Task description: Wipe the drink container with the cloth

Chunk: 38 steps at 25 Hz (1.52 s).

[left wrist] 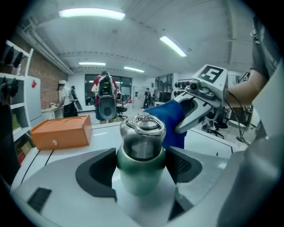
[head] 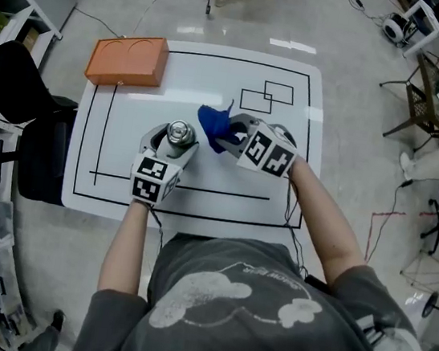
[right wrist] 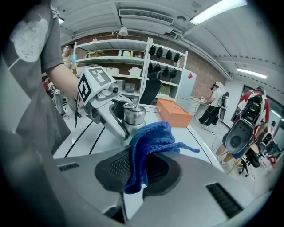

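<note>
The drink container, a pale green bottle with a steel cap and ring, stands upright on the white table. My left gripper is shut on it, its pads pressing the body from both sides. A blue cloth hangs bunched from my right gripper, which is shut on it just right of the bottle. In the right gripper view the cloth spills out of the jaws toward the bottle. From the left gripper view the cloth sits right behind the cap; I cannot tell whether they touch.
An orange box lies at the table's far left corner. Black lines and rectangles are marked on the tabletop. A black chair stands by the table's left edge. Shelving and people are farther off.
</note>
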Each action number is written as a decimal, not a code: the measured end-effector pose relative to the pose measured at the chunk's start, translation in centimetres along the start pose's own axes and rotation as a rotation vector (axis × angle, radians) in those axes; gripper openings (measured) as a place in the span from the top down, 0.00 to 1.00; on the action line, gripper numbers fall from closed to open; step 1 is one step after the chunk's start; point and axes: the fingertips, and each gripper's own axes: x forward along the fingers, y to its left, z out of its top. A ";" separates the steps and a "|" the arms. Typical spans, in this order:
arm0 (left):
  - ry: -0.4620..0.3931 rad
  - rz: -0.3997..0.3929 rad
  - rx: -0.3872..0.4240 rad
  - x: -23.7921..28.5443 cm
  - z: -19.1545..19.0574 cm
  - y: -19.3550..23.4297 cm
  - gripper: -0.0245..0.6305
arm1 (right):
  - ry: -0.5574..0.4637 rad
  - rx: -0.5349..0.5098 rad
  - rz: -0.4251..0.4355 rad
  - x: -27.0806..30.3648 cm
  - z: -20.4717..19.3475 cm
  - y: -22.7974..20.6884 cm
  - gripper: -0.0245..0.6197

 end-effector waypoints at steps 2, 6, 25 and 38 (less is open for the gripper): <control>0.017 -0.077 0.044 -0.1 0.0 -0.1 0.44 | -0.005 -0.015 0.029 0.6 1.0 0.0 0.90; 0.052 -0.219 0.136 -0.4 -0.3 0.1 0.44 | -0.014 -0.018 0.079 1.9 2.8 -0.1 0.90; 0.053 -0.622 0.369 -1.4 -0.5 -0.4 0.44 | 0.123 -0.020 0.165 6.6 1.4 -0.3 0.90; 0.024 -0.482 0.284 -1.5 -0.7 0.3 0.44 | 0.224 -0.006 0.033 9.4 -0.9 -0.4 0.90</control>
